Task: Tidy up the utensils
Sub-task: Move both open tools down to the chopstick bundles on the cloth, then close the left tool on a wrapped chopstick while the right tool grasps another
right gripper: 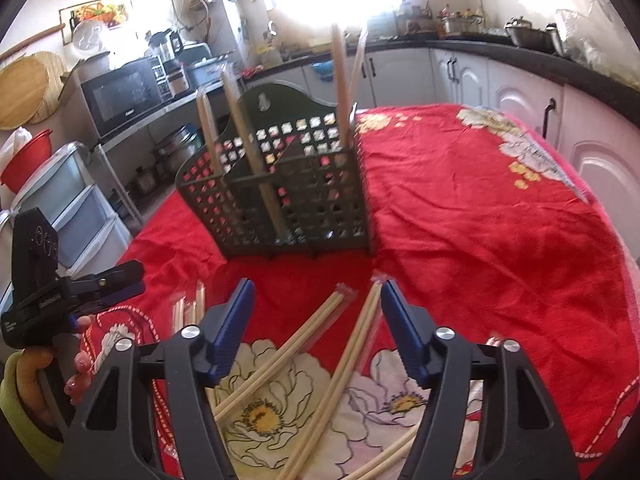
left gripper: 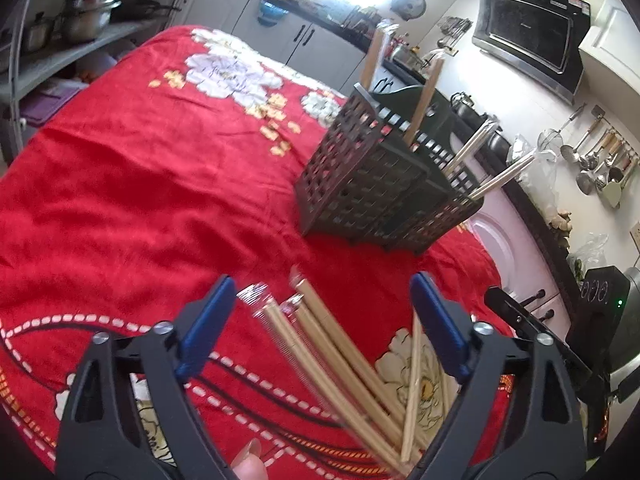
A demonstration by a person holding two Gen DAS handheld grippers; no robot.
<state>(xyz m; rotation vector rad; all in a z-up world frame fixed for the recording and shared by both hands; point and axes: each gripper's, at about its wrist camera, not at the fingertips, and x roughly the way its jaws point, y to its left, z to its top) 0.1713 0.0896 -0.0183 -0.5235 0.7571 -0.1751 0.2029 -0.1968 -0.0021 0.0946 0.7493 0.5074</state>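
Note:
A dark perforated utensil caddy stands on the red flowered tablecloth, with several wrapped chopstick pairs upright in it. It also shows in the right wrist view. Loose wrapped chopstick pairs lie on the cloth under my left gripper, which is open and empty above them. My right gripper is open and empty above other loose chopsticks. The left gripper shows at the left of the right wrist view, over more chopsticks.
Kitchen counters and cabinets ring the table. A microwave and drawers stand to the left, and a shelf with pots and hanging utensils show in the left wrist view.

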